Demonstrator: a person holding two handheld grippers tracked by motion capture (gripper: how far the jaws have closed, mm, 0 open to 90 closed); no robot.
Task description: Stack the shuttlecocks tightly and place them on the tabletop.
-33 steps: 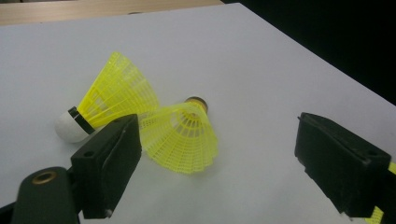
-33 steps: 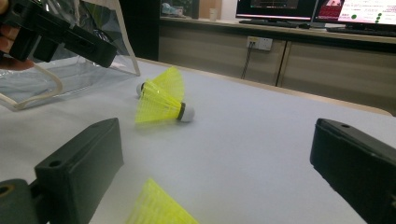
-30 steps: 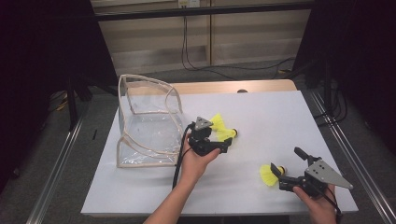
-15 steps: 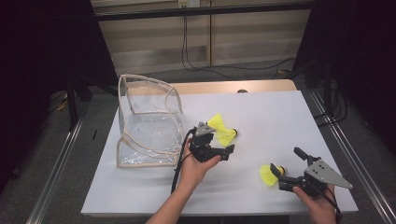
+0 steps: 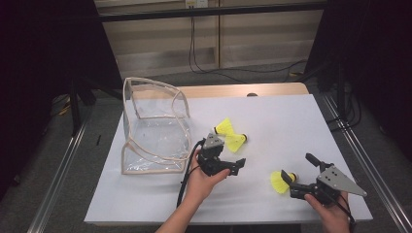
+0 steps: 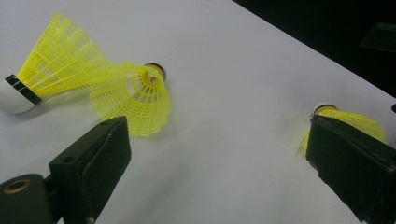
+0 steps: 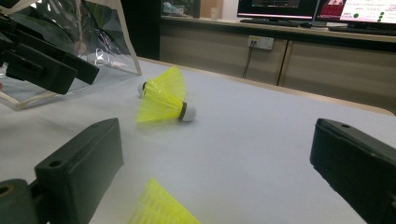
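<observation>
At the left of the white table [image 5: 272, 121] stands a clear bag [image 5: 154, 127] with pale piping along its edges, mouth upward, nothing visible inside it. Just right of the bag, the left gripper [image 5: 232, 166] is held in the person's left hand [image 5: 204, 180] low over the table, a black cable trailing from it toward the near edge; its jaws stand wide apart and hold nothing, as the left gripper view confirms, with bare table between them. Right of the bag and just beyond that gripper lie two yellow shuttlecocks [image 5: 231, 134] touching each other on their sides: in the left gripper view one shuttlecock [image 6: 51, 74] has its white cork turned to the left of that view, and the other shuttlecock [image 6: 137, 100] lies with its skirt across the first, its dark-banded cork pointing away. Well to the right of the bag, near the table's front edge, a third shuttlecock [image 5: 281, 180] lies just in front of the right gripper [image 5: 291, 187], which the right hand [image 5: 330, 213] holds; its jaws are also spread open and empty. Whether a jaw tip touches that shuttlecock's skirt cannot be told from the high view; the right gripper view shows the skirt's yellow edge [image 7: 161, 207] low between the jaws.
</observation>
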